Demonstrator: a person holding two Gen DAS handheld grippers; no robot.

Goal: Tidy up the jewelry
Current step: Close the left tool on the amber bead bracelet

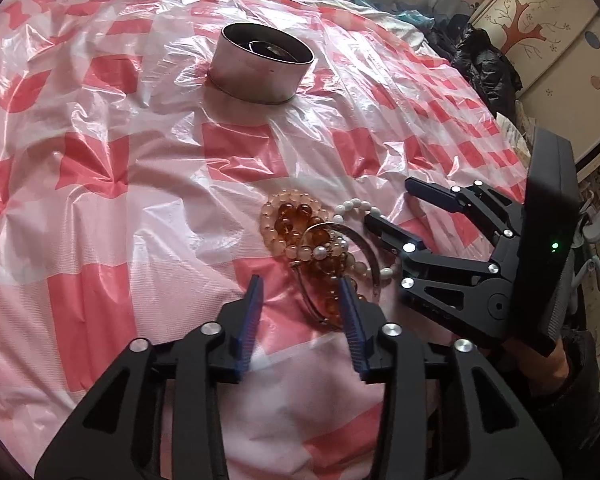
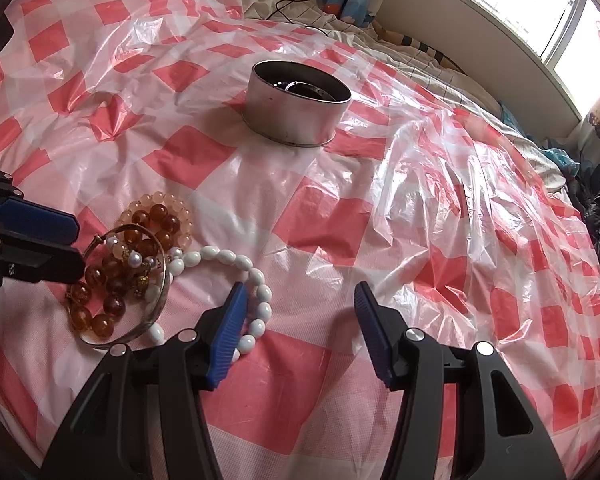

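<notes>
Bracelets (image 1: 320, 248) btwn open L (image 1: 300, 292) & R grippers (image 2: 300, 292)

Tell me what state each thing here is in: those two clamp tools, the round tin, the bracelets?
Left hand-held gripper: open, holding nothing, over the pile's edge.
Right hand-held gripper: open, holding nothing.
Metal tin: upright, no lid on, something dark inside.
Amber bead bracelet: lying tangled in the pile.
White bead bracelet: lying flat, beside the right gripper's finger.
Metal bangle: resting over the beads.
</notes>
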